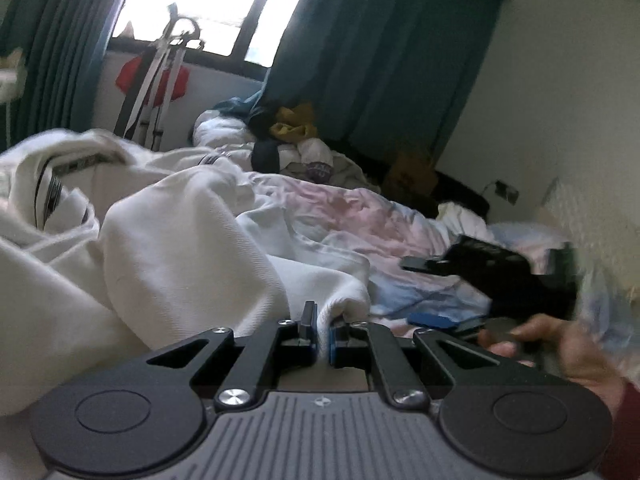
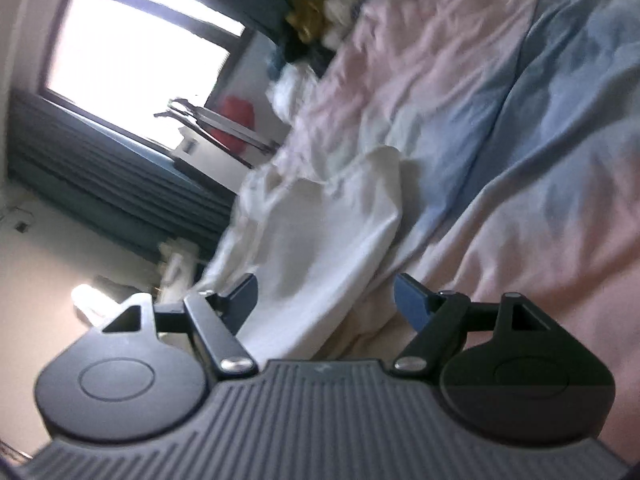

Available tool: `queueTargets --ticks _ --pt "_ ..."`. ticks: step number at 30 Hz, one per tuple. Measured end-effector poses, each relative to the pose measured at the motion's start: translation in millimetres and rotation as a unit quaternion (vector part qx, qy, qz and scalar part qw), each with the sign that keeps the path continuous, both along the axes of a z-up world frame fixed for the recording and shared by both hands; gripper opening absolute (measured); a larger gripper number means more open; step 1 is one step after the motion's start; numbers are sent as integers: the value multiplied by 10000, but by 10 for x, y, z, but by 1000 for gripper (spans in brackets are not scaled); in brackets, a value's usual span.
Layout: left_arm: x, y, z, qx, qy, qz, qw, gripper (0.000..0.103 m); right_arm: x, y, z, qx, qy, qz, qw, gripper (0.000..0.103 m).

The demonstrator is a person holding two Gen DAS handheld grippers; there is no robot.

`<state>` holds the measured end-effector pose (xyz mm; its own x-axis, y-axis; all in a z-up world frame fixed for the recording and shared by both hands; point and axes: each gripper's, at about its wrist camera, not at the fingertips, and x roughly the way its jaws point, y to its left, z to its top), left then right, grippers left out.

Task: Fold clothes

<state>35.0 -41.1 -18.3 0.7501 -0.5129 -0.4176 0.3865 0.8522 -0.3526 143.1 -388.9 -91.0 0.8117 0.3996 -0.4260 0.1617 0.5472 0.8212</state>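
A white garment (image 1: pixel 172 248) with dark striped trim lies rumpled over the bed's pink and blue quilt (image 1: pixel 360 216). My left gripper (image 1: pixel 324 320) is shut on a white edge of that garment, the cloth pinched between its blue pads. At the right of the left wrist view, a hand (image 1: pixel 560 344) holds the right gripper (image 1: pixel 480 264), dark and blurred above the quilt. In the rolled right wrist view, my right gripper (image 2: pixel 326 296) stands open just above the white garment (image 2: pixel 320 232), with its fingers apart and pressing on nothing.
A heap of mixed clothes (image 1: pixel 288 136) lies at the far end of the bed. Teal curtains (image 1: pixel 376 64) flank a bright window (image 1: pixel 208 4), with a folded rack and a red item (image 1: pixel 160 80) below it. A white wall (image 1: pixel 568 100) is at right.
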Motion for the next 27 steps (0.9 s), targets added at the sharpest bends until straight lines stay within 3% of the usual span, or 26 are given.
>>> queueTargets --ticks 4,8,14,15,16,18,24,27 --pt "134 130 -80 -292 236 1 9993 6 509 -43 -153 -336 155 -33 9993 73" --pt "237 170 -125 -433 177 -82 9989 6 939 -93 -372 -745 267 10 9969 64" --pt "423 163 -292 -507 311 -264 9979 6 1136 -100 -525 -651 -199 -1 9977 31" --pt "440 161 -320 -497 355 -362 9975 6 1144 -88 -501 -739 -249 -17 9970 18" --pt "454 158 -341 -481 388 -358 9974 6 1153 -76 -476 -830 -299 -32 9961 11" --pt "482 152 -381 -453 453 -351 9973 6 1139 -50 -385 -985 -481 -75 9939 7" --pt "442 99 -324 -355 383 -341 9981 9 922 -101 129 -1235 -1247 -458 9834 6" --pt "398 35 -269 -305 328 -435 9980 15 759 -278 377 -1325 -1480 -770 9770 6"
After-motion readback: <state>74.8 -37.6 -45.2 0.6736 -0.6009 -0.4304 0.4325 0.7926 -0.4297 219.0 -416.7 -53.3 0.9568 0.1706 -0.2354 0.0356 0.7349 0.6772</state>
